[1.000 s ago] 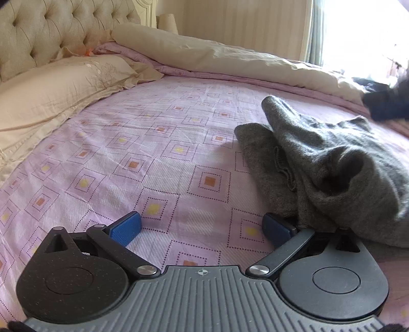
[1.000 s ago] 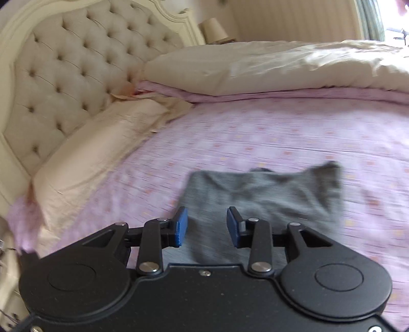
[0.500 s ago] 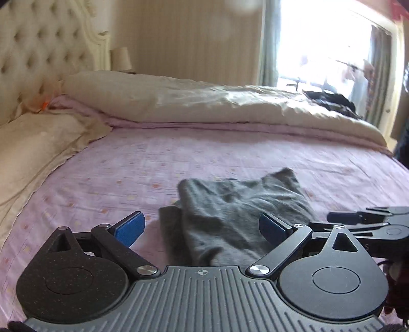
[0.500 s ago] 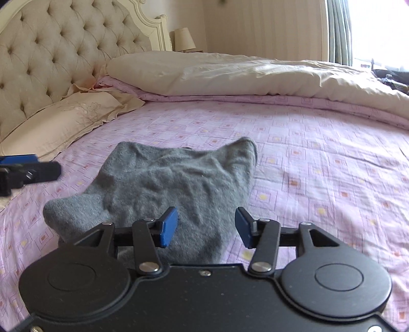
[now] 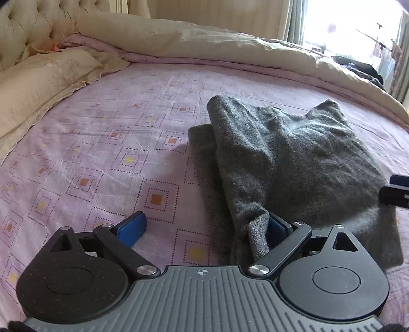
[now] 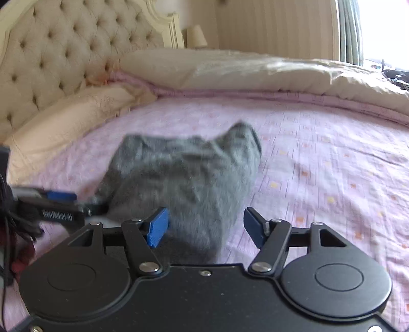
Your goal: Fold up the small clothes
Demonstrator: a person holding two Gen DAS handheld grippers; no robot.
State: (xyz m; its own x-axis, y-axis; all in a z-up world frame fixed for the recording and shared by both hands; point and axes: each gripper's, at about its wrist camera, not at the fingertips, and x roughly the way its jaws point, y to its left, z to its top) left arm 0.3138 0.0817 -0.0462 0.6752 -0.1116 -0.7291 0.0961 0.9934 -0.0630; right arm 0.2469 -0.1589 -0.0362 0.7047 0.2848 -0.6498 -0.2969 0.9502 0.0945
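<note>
A grey knitted garment [image 5: 288,163] lies crumpled on the pink patterned bed sheet [image 5: 107,158]. My left gripper [image 5: 204,228] is open, low over the sheet; the garment's near left edge drapes against its right fingertip [image 5: 277,227]. In the right wrist view the garment [image 6: 189,178] is blurred and sits straight ahead. My right gripper [image 6: 205,227] is open, with its jaws standing over the garment's near right corner. The left gripper also shows at the left edge of the right wrist view [image 6: 61,201]; the right gripper's fingertips [image 5: 398,189] show at the right edge of the left wrist view.
A beige pillow [image 5: 33,84] lies at the left by the tufted headboard [image 6: 51,53]. A rolled beige and pink duvet [image 5: 230,48] runs along the far side of the bed. A bright window [image 5: 352,23] is beyond it.
The left gripper has come down and closer to the garment's left edge, which now drapes on its right fingertip. The right gripper has opened wider and shifted; its view is blurred by motion.
</note>
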